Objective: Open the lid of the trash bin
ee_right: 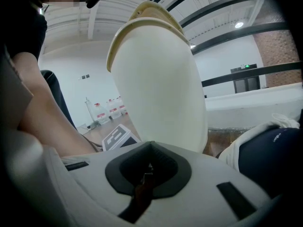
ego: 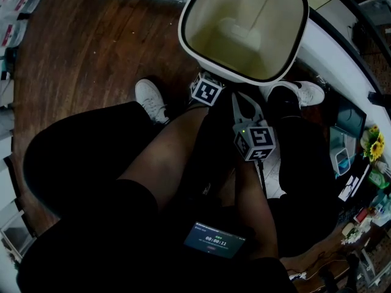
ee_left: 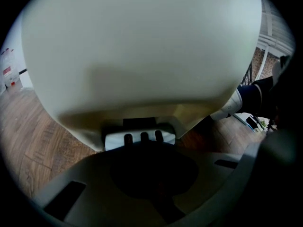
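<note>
The trash bin [ego: 183, 35] stands just ahead of my knees, its white rim around a cream hollow seen from above. In the left gripper view its pale body [ee_left: 142, 56] fills the frame over a small white pedal [ee_left: 139, 138] with three dark slots at the base. My left gripper [ego: 206, 87] sits tucked under the bin's near rim, its tip [ee_left: 147, 148] right at that pedal, jaws together with no gap. My right gripper [ego: 237, 99] hangs shut beside it, empty [ee_right: 149, 148], facing the bin's side [ee_right: 161, 89]. A cream-edged lid piece [ee_right: 147, 11] stands up at the bin's top.
A person's legs and white shoes [ego: 151, 99] [ego: 308, 92] flank the bin on the dark wood floor [ego: 91, 47]. A white curved ledge [ego: 342, 60] runs at the right, with cluttered items [ego: 366, 157] beyond. A small timer screen [ego: 214, 240] sits low in view.
</note>
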